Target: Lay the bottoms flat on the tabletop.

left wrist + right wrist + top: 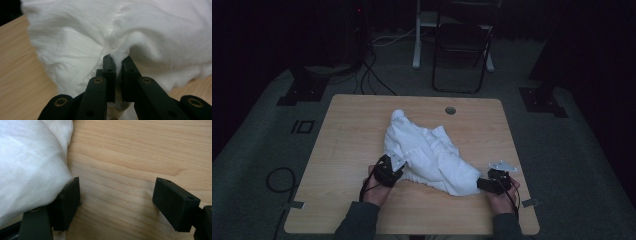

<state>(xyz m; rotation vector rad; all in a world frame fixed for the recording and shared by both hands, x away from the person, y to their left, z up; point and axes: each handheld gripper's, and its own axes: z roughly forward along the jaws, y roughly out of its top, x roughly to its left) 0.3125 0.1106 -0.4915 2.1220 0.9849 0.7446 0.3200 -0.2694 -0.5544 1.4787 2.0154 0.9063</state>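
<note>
Left gripper pinched on plain white cloth, right gripper wide open on table

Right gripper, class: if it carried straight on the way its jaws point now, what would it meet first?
Probably bare table. The right gripper stands open with wood grain between its jaws; the white cloth lies against one jaw, off that line. Depth is unclear.
</note>
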